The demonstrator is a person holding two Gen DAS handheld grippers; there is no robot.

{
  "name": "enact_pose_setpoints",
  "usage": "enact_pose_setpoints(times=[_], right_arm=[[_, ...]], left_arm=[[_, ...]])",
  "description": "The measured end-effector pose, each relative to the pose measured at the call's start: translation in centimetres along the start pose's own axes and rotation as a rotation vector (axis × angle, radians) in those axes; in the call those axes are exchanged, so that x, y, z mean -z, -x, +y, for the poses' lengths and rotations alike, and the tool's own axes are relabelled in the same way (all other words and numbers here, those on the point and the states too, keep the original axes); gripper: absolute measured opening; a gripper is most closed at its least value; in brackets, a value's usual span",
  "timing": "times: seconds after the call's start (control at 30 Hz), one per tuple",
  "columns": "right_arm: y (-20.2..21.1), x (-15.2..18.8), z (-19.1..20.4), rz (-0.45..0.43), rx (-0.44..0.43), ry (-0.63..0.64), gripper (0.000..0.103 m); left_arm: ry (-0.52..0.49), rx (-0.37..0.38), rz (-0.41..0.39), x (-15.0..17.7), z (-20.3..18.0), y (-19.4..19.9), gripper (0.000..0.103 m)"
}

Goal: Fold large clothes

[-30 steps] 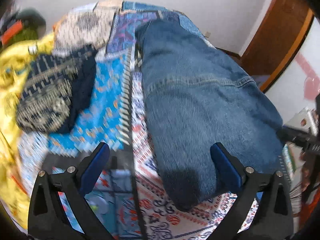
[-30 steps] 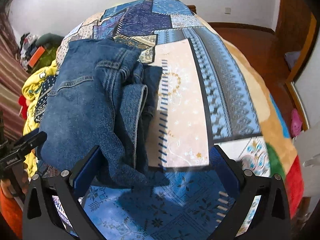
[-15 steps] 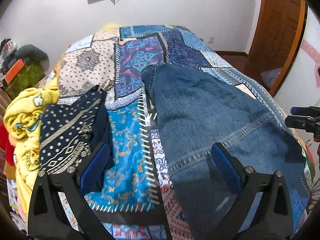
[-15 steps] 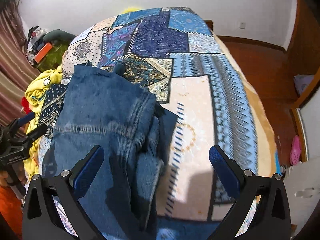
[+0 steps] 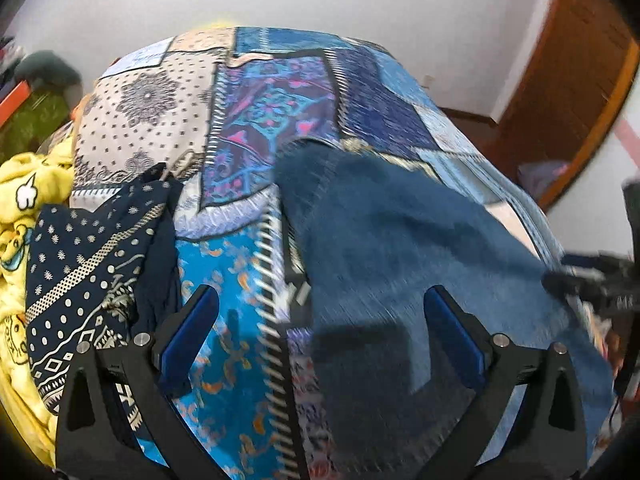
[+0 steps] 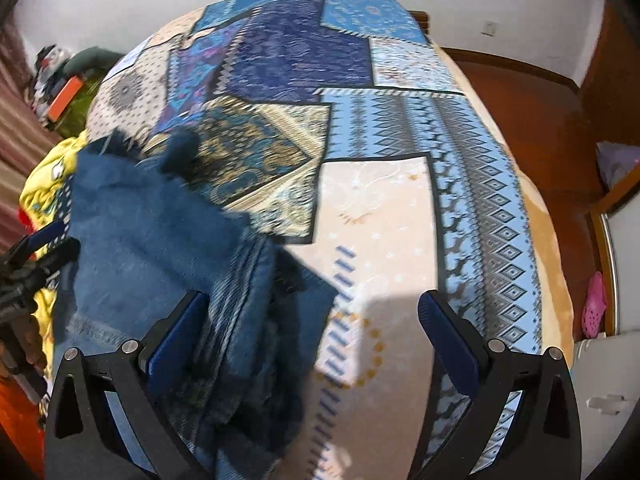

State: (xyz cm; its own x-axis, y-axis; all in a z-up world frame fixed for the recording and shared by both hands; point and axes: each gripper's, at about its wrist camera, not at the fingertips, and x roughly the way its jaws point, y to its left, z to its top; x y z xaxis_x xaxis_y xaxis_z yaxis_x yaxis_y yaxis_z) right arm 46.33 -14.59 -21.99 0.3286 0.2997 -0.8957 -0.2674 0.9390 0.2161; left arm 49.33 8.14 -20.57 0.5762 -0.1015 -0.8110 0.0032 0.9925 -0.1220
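A pair of blue jeans [image 5: 400,240] lies folded lengthwise on the patchwork bed cover [image 5: 260,112]. In the right wrist view the jeans [image 6: 168,248] lie at the left, bunched along their right edge. My left gripper [image 5: 320,328] is open and empty above the near end of the jeans. My right gripper [image 6: 312,328] is open and empty above the jeans' right edge and the cream patch of the bed cover [image 6: 380,216]. The other gripper shows at the right edge of the left wrist view [image 5: 592,280].
A dark navy patterned garment [image 5: 92,264] and a yellow garment [image 5: 24,200] lie heaped at the bed's left side. A brown wooden door [image 5: 568,80] and floor [image 6: 532,120] are to the right. A pink shoe [image 6: 594,304] lies on the floor.
Both grippers have risen and pulled back from the jeans, tilting up, so more of the bed and wall shows. Both stay open and empty.
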Motion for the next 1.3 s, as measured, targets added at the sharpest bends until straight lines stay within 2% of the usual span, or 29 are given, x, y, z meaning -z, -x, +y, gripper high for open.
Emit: enact_pose_setpoints(times=[0.1, 0.13, 0.23, 0.37, 0.53, 0.67, 0.77, 0.9, 0.97, 1.03, 1.1, 1.2, 1.3], right_arm=[[0.8, 0.1, 0.4, -0.024, 0.029, 0.013, 0.103], [1.5, 0.3, 0.7, -0.042, 0.052, 0.029, 0.103], [4.5, 0.8, 1.9, -0.128, 0.078, 0.08, 0.103], [8.5, 1.6, 3.4, -0.198, 0.044, 0.129, 0.103], [10.5, 2.5, 4.1, -0.212, -0.045, 0.126, 0.103], [9.4, 4.2, 3.8, -0.157, -0.117, 0.072, 0.103], [8.0, 6.0, 3.1, -0.084, -0.159, 0.026, 0.103], [5.7, 8.1, 2.2, 0.015, -0.176, 0.0, 0.103], [4.4, 8.9, 1.4, 0.062, -0.221, -0.027, 0.103], [3.4, 9.2, 0.8, 0.103, -0.257, -0.054, 0.103], [2.1, 9.1, 0.1, 0.145, -0.331, -0.099, 0.103], [0.6, 8.5, -0.5, 0.2, -0.423, -0.149, 0.103], [-0.6, 7.7, -0.3, 0.23, -0.471, -0.138, 0.103]], left_arm=[[0.031, -0.095, -0.004, -0.8, 0.8, -0.1, 0.103], [0.043, -0.102, -0.022, -0.8, 1.3, 0.6, 0.103], [0.07, -0.089, -0.098, -0.3, 2.4, 3.2, 0.103], [0.014, -0.107, -0.139, 0.4, 2.5, 6.8, 0.103], [-0.035, -0.056, -0.142, 2.1, 1.9, 10.1, 0.103], [-0.046, 0.01, -0.105, 4.2, 1.4, 11.1, 0.103], [-0.04, 0.058, -0.063, 5.8, 1.2, 10.9, 0.103], [-0.029, 0.141, 0.036, 8.0, 0.6, 9.4, 0.103], [-0.034, 0.186, 0.08, 8.8, 0.2, 8.3, 0.103], [-0.025, 0.205, 0.115, 9.2, -0.2, 7.2, 0.103], [-0.01, 0.222, 0.148, 9.3, -0.4, 6.2, 0.103], [0.058, 0.308, 0.201, 9.2, -0.2, 4.2, 0.103], [0.129, 0.367, 0.245, 8.7, 0.0, 2.3, 0.103]])
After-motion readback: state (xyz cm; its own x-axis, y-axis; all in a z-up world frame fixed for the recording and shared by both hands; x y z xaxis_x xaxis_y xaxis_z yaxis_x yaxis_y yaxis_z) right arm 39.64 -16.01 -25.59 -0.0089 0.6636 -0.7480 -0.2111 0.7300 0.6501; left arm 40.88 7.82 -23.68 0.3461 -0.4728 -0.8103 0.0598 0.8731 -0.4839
